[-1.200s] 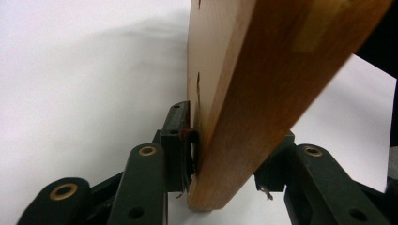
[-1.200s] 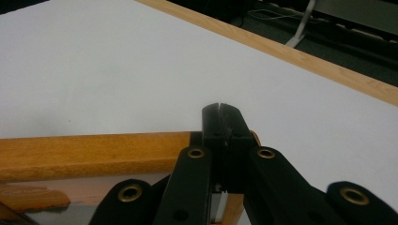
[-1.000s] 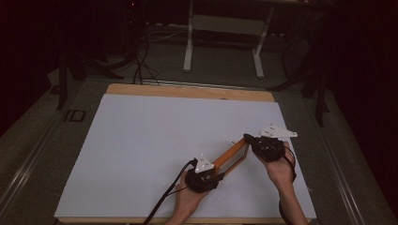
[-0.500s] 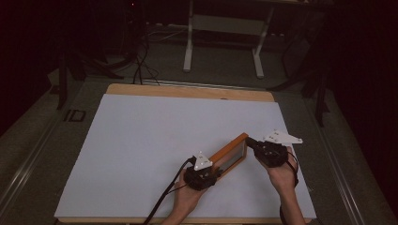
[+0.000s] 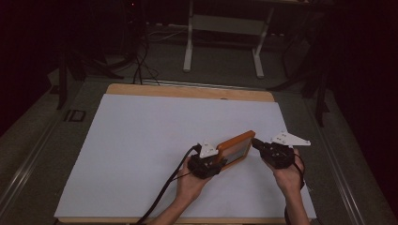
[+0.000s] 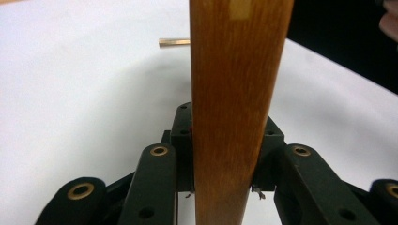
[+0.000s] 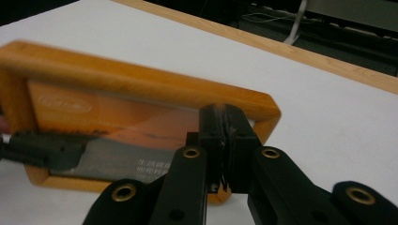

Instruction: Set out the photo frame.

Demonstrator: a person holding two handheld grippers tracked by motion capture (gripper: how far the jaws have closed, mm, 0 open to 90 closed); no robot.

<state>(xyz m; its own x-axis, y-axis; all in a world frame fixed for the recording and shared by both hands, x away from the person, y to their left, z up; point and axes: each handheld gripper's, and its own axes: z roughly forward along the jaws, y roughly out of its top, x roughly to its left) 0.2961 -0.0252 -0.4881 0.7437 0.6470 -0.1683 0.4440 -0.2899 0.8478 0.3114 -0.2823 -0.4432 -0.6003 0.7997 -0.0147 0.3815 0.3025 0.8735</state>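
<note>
The left gripper (image 5: 217, 159) is clamped on the near-left end of a wooden frame (image 5: 236, 147), whose edge is seen upright between the two black jaws in the left gripper view (image 6: 225, 185); the jaws have just been closing on it. The frame (image 6: 237, 93) is held tilted above the white sheet (image 5: 141, 140) at the near right of the table (image 5: 187, 90).

The right gripper (image 5: 256, 142) is placed just right of the frame's far-right end, its jaws brought together. In the right gripper view (image 7: 226, 140) the pressed-together tips are seen against the frame's (image 7: 117, 79) right corner; whether anything thin is pinched between them cannot be told. A dark-handled knife (image 7: 94, 157) with a printed blade is seen lying within the frame.

A thin metal rod (image 6: 174, 42) is seen beyond the frame in the left gripper view. A black cable (image 5: 162, 192) is trailed from the left gripper toward the near edge. Beyond the table, white desk legs (image 5: 187, 42) are set on the dark floor.
</note>
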